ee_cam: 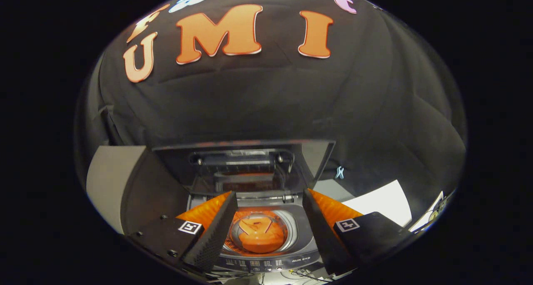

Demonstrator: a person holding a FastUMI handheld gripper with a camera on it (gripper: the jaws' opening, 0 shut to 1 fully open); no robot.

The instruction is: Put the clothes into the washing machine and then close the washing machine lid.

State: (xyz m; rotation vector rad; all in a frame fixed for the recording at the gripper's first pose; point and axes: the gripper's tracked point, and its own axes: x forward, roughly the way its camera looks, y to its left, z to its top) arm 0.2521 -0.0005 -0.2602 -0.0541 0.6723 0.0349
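**Gripper empty above the open washer, lid yet to close**

The booth wall [270, 102] takes up the upper and middle part of the frame. Below it, at lower centre, stands a small top-loading washing machine [306, 235], its lid [250, 168] raised upright at the back and its control strip nearest the camera. The drum [259, 233] opens just ahead of the gripper [266, 231], seen between its fingers. The drum's interior looks orange; whether that is a garment lying inside or the drum's own bottom plate I cannot tell. To the lower right of the machine lies a white sheet [381, 204], and a small pale clip [339, 172] hangs on the cloth right of the lid.

The gripper's fingers are spread wide, one on each side of the drum opening, with nothing between them.

As a judgement: no clothes are visible outside the machine, so loading may be finished, though this stays uncertain. What clearly remains is bringing the upright lid down over the drum.
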